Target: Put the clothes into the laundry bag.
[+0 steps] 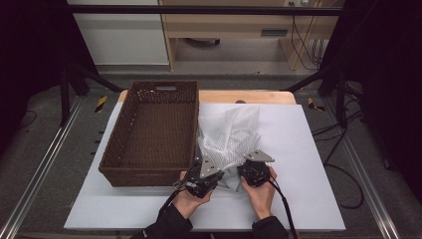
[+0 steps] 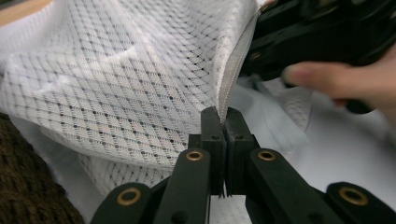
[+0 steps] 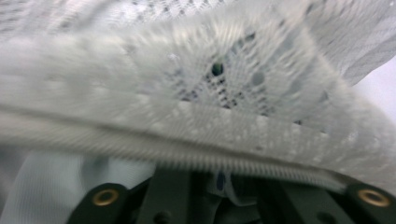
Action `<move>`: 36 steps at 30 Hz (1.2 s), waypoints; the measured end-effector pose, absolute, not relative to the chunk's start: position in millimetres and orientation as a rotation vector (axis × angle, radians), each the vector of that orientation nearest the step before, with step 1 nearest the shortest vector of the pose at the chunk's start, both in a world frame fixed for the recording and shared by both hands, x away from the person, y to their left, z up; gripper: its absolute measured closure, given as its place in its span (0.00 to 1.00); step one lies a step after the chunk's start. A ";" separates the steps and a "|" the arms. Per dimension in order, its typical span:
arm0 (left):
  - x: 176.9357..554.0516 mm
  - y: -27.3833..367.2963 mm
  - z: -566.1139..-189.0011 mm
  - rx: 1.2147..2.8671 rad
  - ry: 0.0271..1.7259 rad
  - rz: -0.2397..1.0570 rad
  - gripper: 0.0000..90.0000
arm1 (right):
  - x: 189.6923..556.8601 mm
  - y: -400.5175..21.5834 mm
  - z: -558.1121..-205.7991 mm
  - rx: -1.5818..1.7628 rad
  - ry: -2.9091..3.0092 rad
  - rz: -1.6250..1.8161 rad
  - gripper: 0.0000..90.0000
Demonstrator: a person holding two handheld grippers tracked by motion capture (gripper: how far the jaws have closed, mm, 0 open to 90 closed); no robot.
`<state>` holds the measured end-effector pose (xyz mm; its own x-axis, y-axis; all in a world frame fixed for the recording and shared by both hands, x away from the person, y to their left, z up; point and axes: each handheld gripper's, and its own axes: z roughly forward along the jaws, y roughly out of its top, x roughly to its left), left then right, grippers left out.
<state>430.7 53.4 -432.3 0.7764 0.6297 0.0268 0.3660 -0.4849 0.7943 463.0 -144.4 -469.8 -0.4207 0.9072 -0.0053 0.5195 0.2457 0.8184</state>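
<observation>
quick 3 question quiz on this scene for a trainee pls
1. True or false: the left gripper is shut on the zip edge of the mesh bag.
2. Where is the basket relative to the bag? A) left of it B) right of it C) on top of it
3. What colour is the board under them?

Key: 1 true; 2 A; 3 white
</observation>
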 end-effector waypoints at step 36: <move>428.6 59.5 -417.8 2.078 0.722 0.399 0.99 | 478.0 -118.7 -463.6 1.240 2.146 1.184 0.90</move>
